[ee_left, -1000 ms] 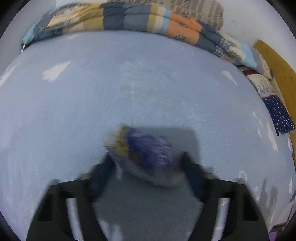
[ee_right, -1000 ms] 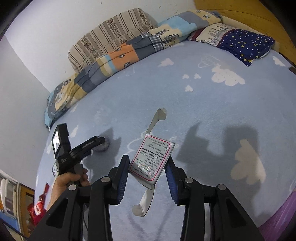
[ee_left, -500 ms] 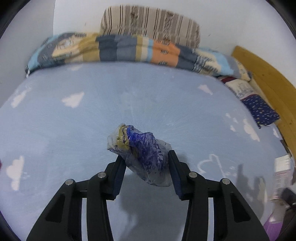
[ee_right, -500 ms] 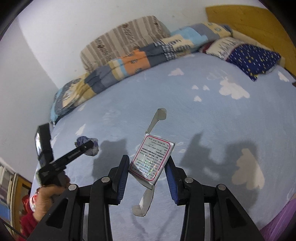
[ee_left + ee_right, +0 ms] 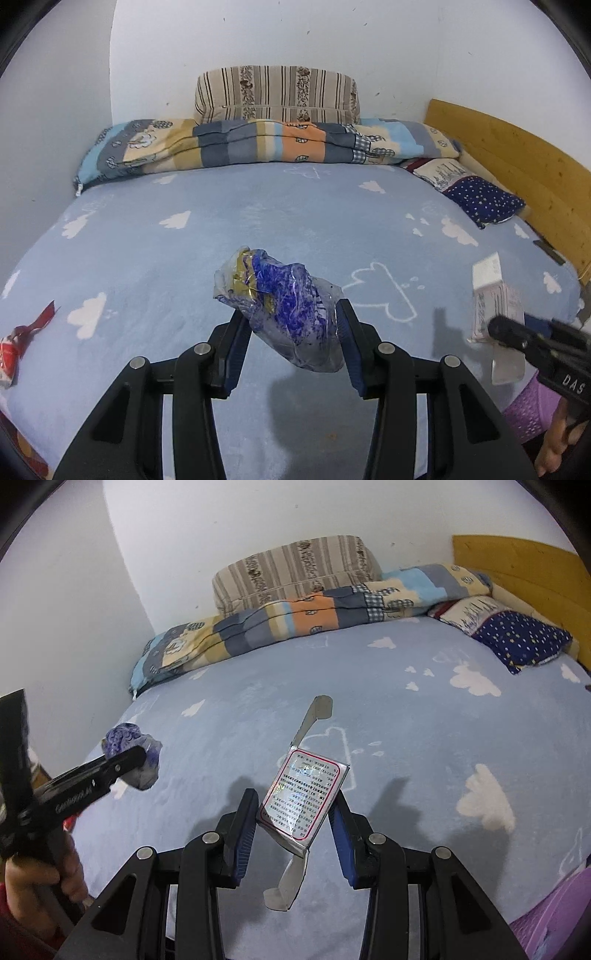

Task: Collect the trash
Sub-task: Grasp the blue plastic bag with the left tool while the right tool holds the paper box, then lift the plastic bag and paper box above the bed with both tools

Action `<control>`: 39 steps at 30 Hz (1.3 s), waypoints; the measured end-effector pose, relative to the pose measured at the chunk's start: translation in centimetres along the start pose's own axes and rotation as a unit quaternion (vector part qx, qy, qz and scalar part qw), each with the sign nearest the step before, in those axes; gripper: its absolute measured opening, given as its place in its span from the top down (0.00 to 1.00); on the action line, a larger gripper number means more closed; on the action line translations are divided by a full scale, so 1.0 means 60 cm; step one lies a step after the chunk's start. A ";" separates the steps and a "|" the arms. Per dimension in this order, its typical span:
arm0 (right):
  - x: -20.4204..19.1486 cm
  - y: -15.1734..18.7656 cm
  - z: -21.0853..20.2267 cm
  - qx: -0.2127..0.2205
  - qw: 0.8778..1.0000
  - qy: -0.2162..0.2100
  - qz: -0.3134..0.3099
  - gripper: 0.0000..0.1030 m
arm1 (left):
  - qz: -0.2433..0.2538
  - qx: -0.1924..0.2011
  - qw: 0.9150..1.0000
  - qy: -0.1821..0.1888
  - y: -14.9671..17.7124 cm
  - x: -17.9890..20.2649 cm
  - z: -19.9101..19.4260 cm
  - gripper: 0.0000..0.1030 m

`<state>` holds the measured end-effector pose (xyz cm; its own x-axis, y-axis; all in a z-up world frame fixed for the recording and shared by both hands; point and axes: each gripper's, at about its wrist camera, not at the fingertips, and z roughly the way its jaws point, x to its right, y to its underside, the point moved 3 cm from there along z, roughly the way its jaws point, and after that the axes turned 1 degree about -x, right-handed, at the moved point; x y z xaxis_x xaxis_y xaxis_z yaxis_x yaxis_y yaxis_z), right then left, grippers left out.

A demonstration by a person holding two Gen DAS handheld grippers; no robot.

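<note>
I'm looking down over the bed (image 5: 258,221), its blue cloud-print sheet mostly bare, with a folded patchwork quilt (image 5: 266,146) and a striped pillow (image 5: 277,92) along the far wall and a starry cushion (image 5: 484,199) by the wooden headboard (image 5: 517,155). Both pieces I've picked are off the sheet and in the air. My left hand-held gripper (image 5: 291,332) is pinching a crumpled blue-and-clear plastic bag (image 5: 280,302), both pads pressed into its sides. My right hand-held gripper (image 5: 293,812) is clamped on a flattened silvery packet with a red-bordered label (image 5: 304,792), its end flaps sticking out above and below. So I judge two items collected but not yet dropped anywhere; I can't see a bin in either view. One thing left that I can spot: a red-and-white wrapper (image 5: 22,339) lying at the left edge of the bed, well apart from both grippers, to fetch once these two are binned
</note>
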<state>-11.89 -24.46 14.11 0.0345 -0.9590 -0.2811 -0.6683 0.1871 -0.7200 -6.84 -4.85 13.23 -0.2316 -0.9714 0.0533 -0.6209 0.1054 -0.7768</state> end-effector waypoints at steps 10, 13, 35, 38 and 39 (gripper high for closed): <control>-0.032 0.007 0.015 0.008 0.998 0.010 -0.059 0.60 | 0.037 -0.003 0.999 -0.026 0.023 0.008 0.033 0.57; -0.028 0.006 0.022 0.003 0.998 0.009 -0.056 0.60 | 0.050 0.003 0.998 -0.031 0.022 0.014 0.034 0.57; -0.038 0.010 0.033 0.004 0.992 0.075 -0.102 0.60 | 0.061 0.010 0.998 -0.012 0.021 0.026 0.029 0.56; -0.042 0.011 0.033 0.008 0.989 0.087 -0.118 0.60 | 0.060 0.010 0.998 -0.012 0.022 0.026 0.028 0.56; -0.043 0.011 0.033 0.009 0.989 0.088 -0.120 0.60 | 0.060 0.010 0.998 -0.013 0.022 0.027 0.028 0.56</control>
<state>-10.95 -21.46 13.12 0.0600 -0.9981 0.0129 -0.6428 -0.0485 -0.7645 -6.75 -6.63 11.23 -0.2846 -0.9570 -0.0572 -0.5742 0.2179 -0.7892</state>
